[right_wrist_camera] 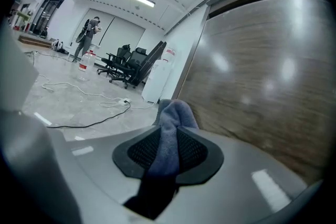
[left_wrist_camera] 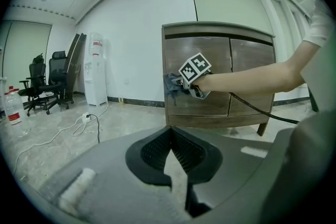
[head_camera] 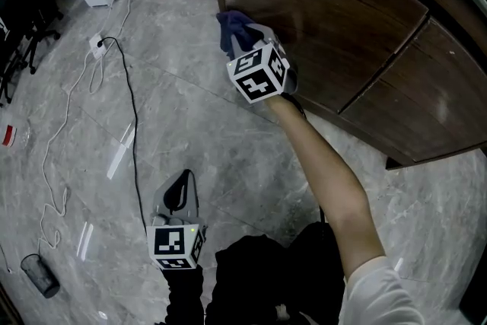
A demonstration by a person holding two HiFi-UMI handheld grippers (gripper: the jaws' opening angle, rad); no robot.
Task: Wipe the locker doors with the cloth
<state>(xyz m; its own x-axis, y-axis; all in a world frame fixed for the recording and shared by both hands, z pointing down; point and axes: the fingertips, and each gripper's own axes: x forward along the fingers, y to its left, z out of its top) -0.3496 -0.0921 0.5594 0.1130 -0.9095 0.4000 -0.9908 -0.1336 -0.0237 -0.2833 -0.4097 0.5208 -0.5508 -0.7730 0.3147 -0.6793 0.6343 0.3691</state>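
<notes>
The right hand-held gripper (right_wrist_camera: 168,150) is pinching a blue-grey cloth (right_wrist_camera: 171,122). Its own view shows the fabric running up between the two ribbed pads and bunching beyond the tips, with the glossy brown locker door (right_wrist_camera: 262,76) filling the frame from 12 to 4 o'clock. From the head view the same right hand-held gripper (head_camera: 247,36) sits near 12 o'clock at the end of a bare, outstretched arm. There the cloth (head_camera: 232,25) is pressed to the left-hand door (head_camera: 327,19) close to its outer edge, which the gripper view cannot place. The left gripper view alone takes in the whole locker (left_wrist_camera: 210,68) at 1 o'clock: two wooden doors under a flat top, raised on short feet, and the cloth (left_wrist_camera: 172,84) against the left door about halfway up. The left hand-held gripper (left_wrist_camera: 172,150) has its jaws pressed together at the tips with nothing between them. In the head view this left hand-held gripper (head_camera: 179,195) hangs low at 7 o'clock over the grey marble floor (head_camera: 190,125), well apart from the locker. Farther out, a power strip (head_camera: 97,43) with a black cable lies on the floor at 10 o'clock. A white water dispenser (left_wrist_camera: 96,68) and black office chairs (left_wrist_camera: 39,81) stand at 9 o'clock in the left gripper view. Only the right gripper view shows a distant person (right_wrist_camera: 86,34) at 10 o'clock.
</notes>
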